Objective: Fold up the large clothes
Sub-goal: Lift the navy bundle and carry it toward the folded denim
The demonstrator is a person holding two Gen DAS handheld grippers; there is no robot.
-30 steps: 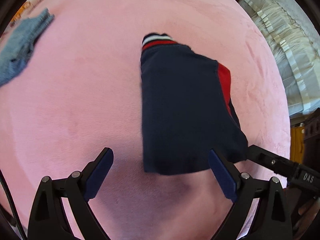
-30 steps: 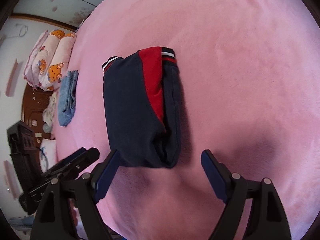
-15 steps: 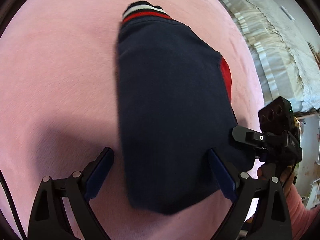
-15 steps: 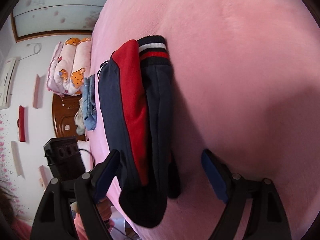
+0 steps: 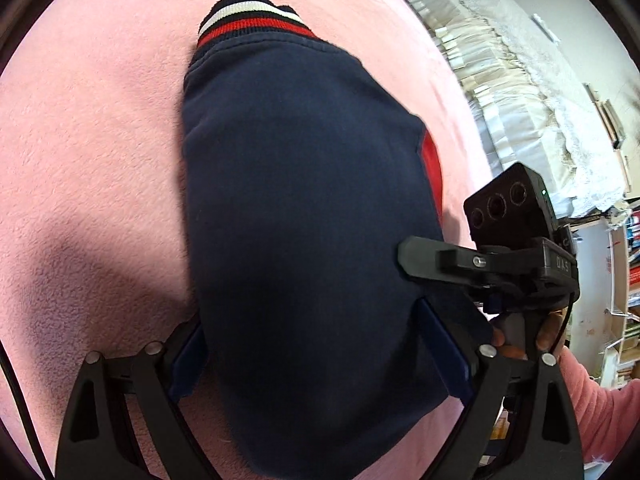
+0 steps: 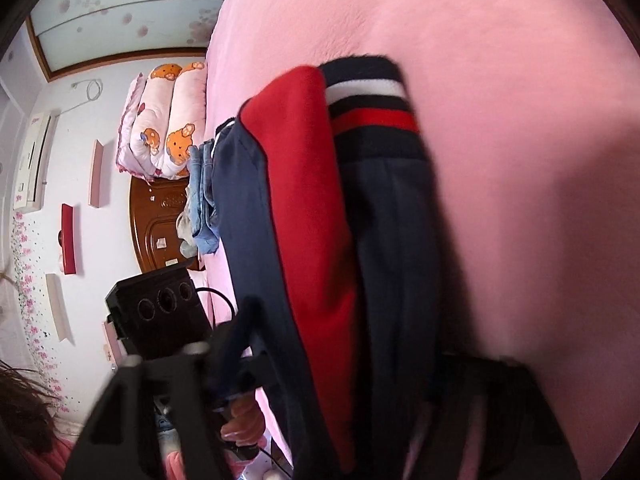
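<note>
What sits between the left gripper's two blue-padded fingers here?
The near end of the folded navy and red garment fills the gap of the left gripper, lying on the pink fleece blanket; left wrist view.

The bed [image 5: 100, 128] wears a fuzzy, matt pink fleece cover. The folded garment [image 5: 304, 200] is soft matt navy cloth with a red panel and ribbed striped knit cuff [image 6: 372, 100]. The headboard [image 6: 156, 220] is glossy carved wood.

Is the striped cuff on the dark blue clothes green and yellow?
No, the cuff of the folded navy garment has navy, white and red stripes.
</note>
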